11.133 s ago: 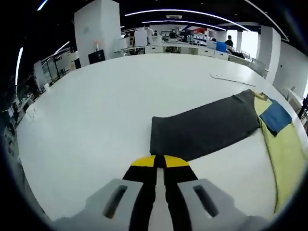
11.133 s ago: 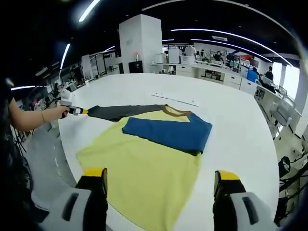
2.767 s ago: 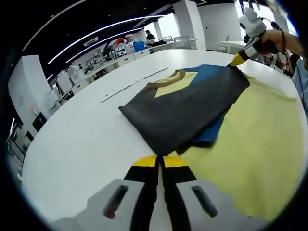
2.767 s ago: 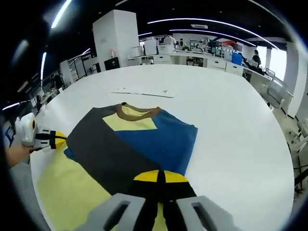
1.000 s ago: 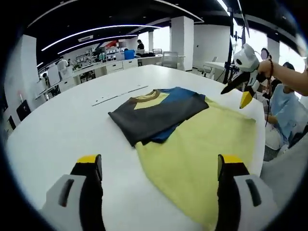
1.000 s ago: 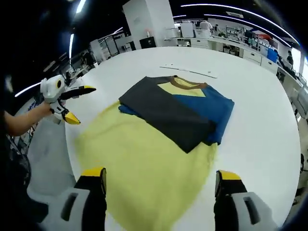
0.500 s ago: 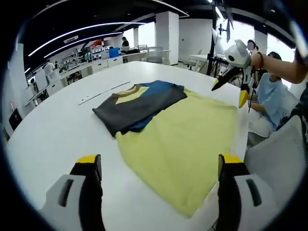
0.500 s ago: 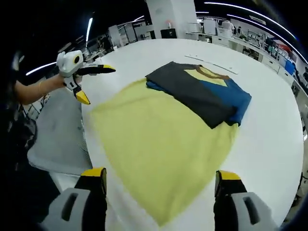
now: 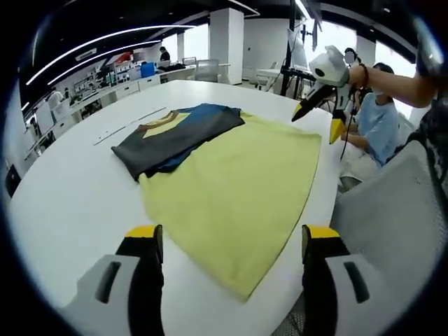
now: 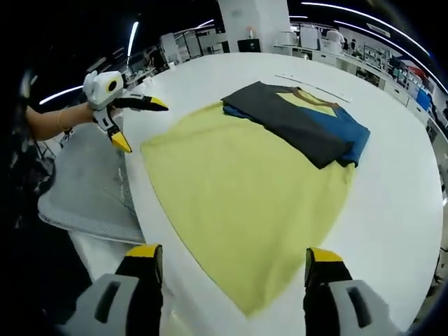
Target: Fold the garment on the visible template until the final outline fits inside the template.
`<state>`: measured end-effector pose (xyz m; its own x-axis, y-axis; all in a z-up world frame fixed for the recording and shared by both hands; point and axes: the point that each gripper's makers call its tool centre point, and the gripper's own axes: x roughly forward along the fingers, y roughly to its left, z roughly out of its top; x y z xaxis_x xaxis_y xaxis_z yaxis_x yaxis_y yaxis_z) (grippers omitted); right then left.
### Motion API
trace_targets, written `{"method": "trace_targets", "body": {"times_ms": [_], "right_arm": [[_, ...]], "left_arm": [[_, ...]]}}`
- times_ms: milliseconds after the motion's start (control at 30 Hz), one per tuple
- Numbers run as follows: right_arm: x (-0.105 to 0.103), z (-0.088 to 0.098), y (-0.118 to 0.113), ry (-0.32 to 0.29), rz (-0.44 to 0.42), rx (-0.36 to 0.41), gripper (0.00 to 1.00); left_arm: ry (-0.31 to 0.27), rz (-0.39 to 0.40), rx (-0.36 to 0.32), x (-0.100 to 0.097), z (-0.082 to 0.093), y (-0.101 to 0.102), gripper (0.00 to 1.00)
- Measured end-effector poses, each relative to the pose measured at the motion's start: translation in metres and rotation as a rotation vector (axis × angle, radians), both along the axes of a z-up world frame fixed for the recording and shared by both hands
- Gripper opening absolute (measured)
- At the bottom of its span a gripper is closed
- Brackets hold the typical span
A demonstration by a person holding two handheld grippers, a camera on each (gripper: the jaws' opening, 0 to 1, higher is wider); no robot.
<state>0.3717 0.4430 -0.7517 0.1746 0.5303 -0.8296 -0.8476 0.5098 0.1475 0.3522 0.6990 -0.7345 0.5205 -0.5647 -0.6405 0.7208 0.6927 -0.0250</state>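
The shirt (image 9: 203,168) lies flat on the white desk (image 9: 63,189), its yellow body spread toward me and both sleeves, one dark grey (image 9: 175,136) and one blue (image 10: 346,136), laid across the chest near the brown collar (image 9: 155,123). I judge the sleeve folds done; the long yellow body looks unfolded, so the lengthwise folds are what is left. I cannot make out a template outline under the cloth, so I cannot tell how close the shape is to fitting.

My left claw (image 9: 231,245) hangs above the hem with its jaws wide apart, holding nothing. My right claw (image 10: 227,269) is likewise spread and empty over the near edge. In the left gripper view the right claw (image 9: 318,119) hangs off the far corner of the hem.

Near the desk's edge sits a grey mesh chair (image 10: 84,189). A long thin white strip (image 10: 315,87) lies on the desk just past the collar. Neither blocks the hem, as I judge it.
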Motion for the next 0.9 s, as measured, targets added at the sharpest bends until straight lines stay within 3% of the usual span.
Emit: {"method": "trace_targets", "body": {"times_ms": [300,467,833,900], "right_arm": [[-0.002,-0.015,-0.014,-0.035,0.01,-0.062,0.72],[0.001,-0.015,-0.019,-0.063,-0.006,-0.078,0.64],[-0.004,-0.026,-0.031,-0.12,0.11,-0.194,0.55],[-0.003,-0.025,-0.029,-0.119,0.106,-0.181,0.53]], "left_arm": [[0.026,-0.042,0.031,-0.012,-0.019,-0.006,0.69],[0.036,-0.035,0.063,-0.014,-0.029,-0.001,0.6],[0.055,-0.038,0.109,-0.019,-0.038,0.007,0.52],[0.057,-0.039,0.119,-0.02,-0.04,0.008,0.52]]}}
